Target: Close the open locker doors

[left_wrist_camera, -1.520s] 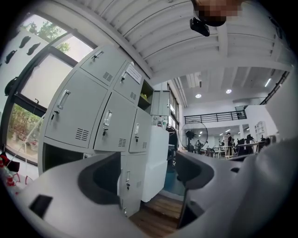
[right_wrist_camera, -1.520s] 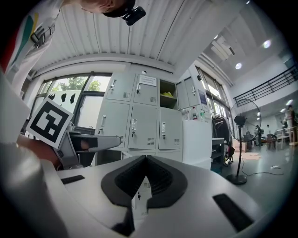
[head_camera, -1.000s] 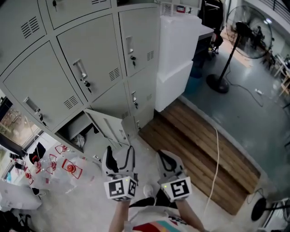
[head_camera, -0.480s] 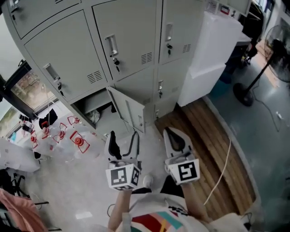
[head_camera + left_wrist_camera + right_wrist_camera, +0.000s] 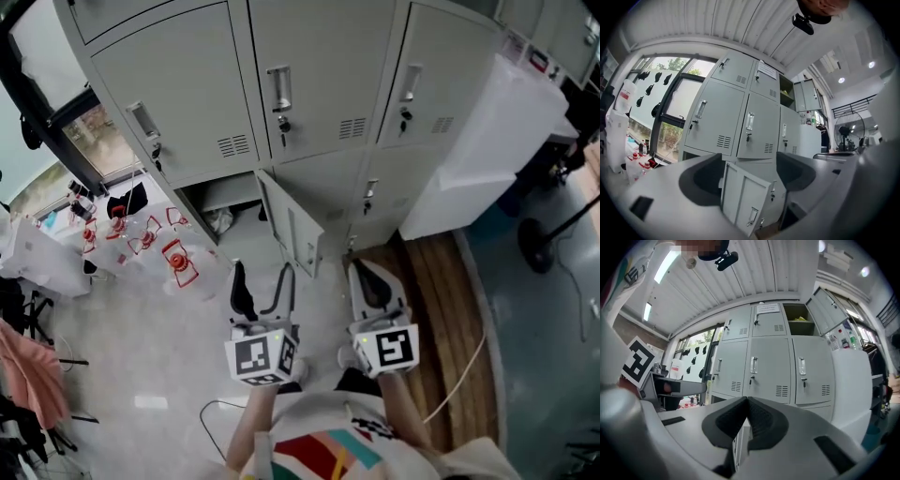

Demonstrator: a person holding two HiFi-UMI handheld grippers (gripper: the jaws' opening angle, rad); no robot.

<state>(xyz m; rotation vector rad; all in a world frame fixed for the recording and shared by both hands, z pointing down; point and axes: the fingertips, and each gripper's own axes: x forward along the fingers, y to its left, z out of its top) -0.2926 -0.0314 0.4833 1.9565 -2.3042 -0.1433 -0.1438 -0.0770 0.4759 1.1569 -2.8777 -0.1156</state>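
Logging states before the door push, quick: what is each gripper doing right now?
Left gripper: open, nothing between its jaws.
Right gripper: closed, holding nothing.

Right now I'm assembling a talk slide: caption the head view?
The left gripper open, the right gripper shut, held before a grey metal locker bank with one low door swung open.

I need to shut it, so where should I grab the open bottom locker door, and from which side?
Take the open door by its free vertical edge near the latch, coming from the front with the open left claw. That thin sheet edge juts forward, farthest from the hinge, so it likely swings easiest.
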